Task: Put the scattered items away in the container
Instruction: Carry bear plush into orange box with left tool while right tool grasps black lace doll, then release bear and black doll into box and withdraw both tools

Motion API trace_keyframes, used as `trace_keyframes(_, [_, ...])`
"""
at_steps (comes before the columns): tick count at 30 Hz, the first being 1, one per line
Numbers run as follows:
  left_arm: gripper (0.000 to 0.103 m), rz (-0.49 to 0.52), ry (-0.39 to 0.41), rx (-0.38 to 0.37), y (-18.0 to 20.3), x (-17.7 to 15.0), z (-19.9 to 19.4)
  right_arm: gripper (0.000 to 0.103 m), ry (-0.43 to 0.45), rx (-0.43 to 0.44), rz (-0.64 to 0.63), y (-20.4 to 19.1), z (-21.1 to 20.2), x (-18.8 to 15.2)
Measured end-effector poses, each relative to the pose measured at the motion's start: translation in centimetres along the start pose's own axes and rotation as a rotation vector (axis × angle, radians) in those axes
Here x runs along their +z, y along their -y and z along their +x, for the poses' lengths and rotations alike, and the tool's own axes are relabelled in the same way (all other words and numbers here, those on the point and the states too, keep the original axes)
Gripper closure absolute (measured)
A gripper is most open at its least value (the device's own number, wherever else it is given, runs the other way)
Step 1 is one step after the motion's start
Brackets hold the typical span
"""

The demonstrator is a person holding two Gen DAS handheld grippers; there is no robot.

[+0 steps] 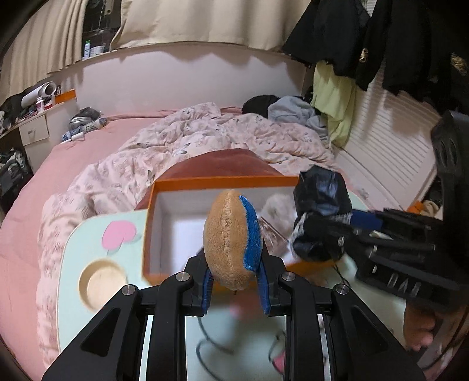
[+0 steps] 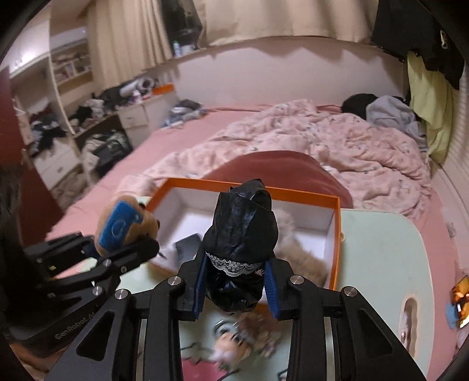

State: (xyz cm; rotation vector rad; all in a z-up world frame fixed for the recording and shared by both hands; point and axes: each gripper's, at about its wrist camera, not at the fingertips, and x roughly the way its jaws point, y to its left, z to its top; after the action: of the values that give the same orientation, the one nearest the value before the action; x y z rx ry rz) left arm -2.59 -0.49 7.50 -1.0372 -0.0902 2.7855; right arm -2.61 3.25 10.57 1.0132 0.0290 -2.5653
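A pale green bench [image 2: 381, 249], printed with a pink heart [image 1: 118, 234] and fitted with a round recessed cup holder [image 1: 101, 282], was set across a bed [image 1: 73, 158]. The bed was covered by a pink sheet and a rumpled floral duvet [image 1: 205, 132]. Cream curtains [image 1: 205, 20] were hung above a ledge at the far wall, dark garments [image 1: 381, 38] were hung at the right, and cluttered shelves and drawers [image 2: 73, 132] were seen at the left.

An open orange box [image 2: 337, 211] with a white interior was placed on the bench; a fluffy beige item [image 2: 302, 258] and a dark flat item [image 2: 187, 246] lay inside it.

The left hand-held gripper [image 1: 234, 281] was pressed onto a tan plush toy [image 1: 225, 234] with a blue patch, held just in front of the near wall of the box. The right hand-held gripper [image 2: 234, 281] was clamped on a black glossy bundle [image 2: 243, 222] trimmed with white lace, held above the near edge of the box. A doll-like figure [image 2: 234, 343], blurred, lay on the bench beneath the right hand-held gripper.
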Motion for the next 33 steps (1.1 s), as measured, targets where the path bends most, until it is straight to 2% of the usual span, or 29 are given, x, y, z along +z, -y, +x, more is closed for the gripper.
trace_keyframes(7, [0.075,-0.021,-0.048,0.006,-0.5,0.8,3.4,0.065,-0.038,-0.036,0.019,1.4,2.6,-0.2])
trace_keyframes(9, [0.069,-0.033,-0.065,-0.006,-0.7,0.6,3.8,0.056,-0.036,-0.061,0.023,1.7,2.7,-0.5])
trace_keyframes(10, [0.065,-0.037,-0.071,-0.003,-0.9,0.5,3.8,0.046,-0.029,-0.069,0.025,1.8,2.5,-0.6])
trace_keyframes(12, [0.046,-0.048,-0.053,0.035,-1.2,0.2,3.4,0.041,-0.003,-0.086,0.030,2.1,2.0,-0.7])
trace_keyframes(14, [0.036,-0.059,-0.013,0.047,-1.5,0.1,2.6,0.032,0.017,-0.094,0.039,2.4,1.4,-0.8])
trace_keyframes(15, [0.032,-0.067,0.005,0.043,-1.7,0.0,2.1,0.031,0.026,-0.091,0.045,2.6,0.9,-0.8])
trace_keyframes(19, [0.030,-0.097,0.023,0.008,-2.0,0.0,0.2,0.030,0.060,-0.097,0.045,2.4,-0.9,-1.1])
trace_keyframes(24, [0.030,-0.081,0.033,0.004,-1.0,-1.1,-2.4,0.027,0.090,-0.071,0.038,1.7,-4.0,-2.7])
trace_keyframes(28, [0.030,-0.043,0.012,-0.014,0.3,-3.8,-4.3,0.024,0.081,-0.063,0.033,1.8,-6.0,-5.9])
trace_keyframes(33, [0.030,-0.014,-0.034,0.018,1.4,-7.6,-4.7,0.024,0.018,-0.123,0.026,2.0,-6.4,-11.1])
